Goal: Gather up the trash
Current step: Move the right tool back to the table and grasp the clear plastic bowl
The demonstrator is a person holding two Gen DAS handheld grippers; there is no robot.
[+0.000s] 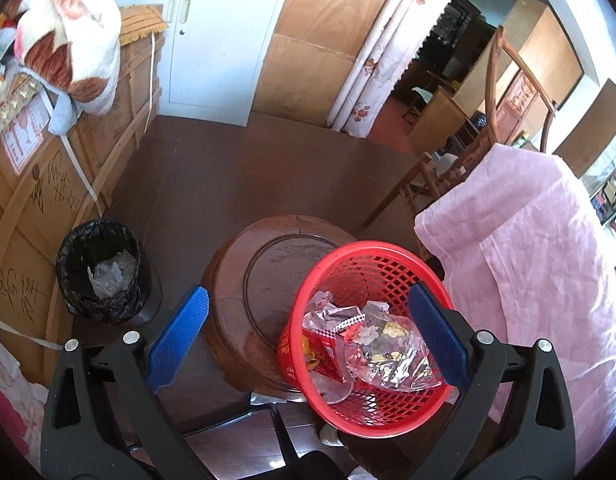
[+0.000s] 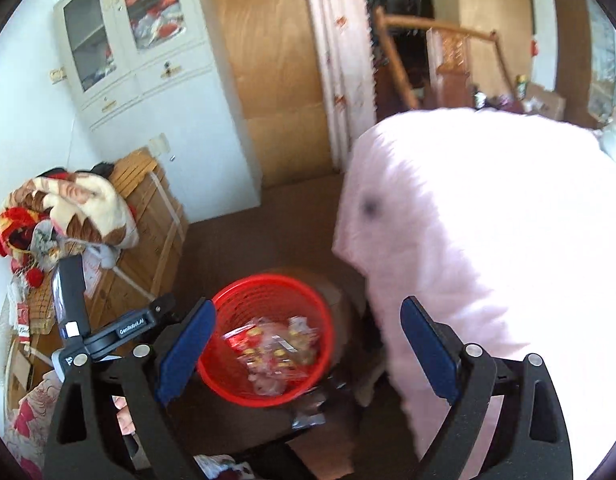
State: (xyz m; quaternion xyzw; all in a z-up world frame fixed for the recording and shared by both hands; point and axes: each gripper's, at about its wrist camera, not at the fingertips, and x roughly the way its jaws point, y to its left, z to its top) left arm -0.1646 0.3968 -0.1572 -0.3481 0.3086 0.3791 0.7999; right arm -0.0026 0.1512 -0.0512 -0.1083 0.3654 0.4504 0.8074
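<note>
Both claws stood with their blue pads wide apart and nothing clamped between them. The left gripper (image 1: 308, 334) pointed steeply down over a round wooden stool (image 1: 268, 264), and the red mesh basket (image 1: 350, 256) sat on that stool under the claw's right finger, whose pad (image 1: 438, 338) overlapped the basket's rim in the view without visibly pressing on it. Inside the basket lay the collected trash (image 1: 372, 344): crumpled clear and silvery wrappers, a red packet and a clear plastic piece. Well to the left of the left claw, beyond its left pad, a bin with a black liner (image 1: 102, 270) stood on the dark floor against wooden crates (image 1: 32, 208), with a crumpled clear wrapper inside it. To the right of the claw a pink cloth (image 1: 528, 260) was draped over furniture. In the blurred right wrist view, the right gripper (image 2: 308, 346) was likewise spread and empty, with the basket (image 2: 268, 286) below and ahead of it, nearer its left finger, and the wrappers (image 2: 274, 350) visible within. The pink cloth (image 2: 488, 240) filled the space ahead of its right finger, and the left gripper's body (image 2: 108, 328) appeared just beyond its left finger.
</note>
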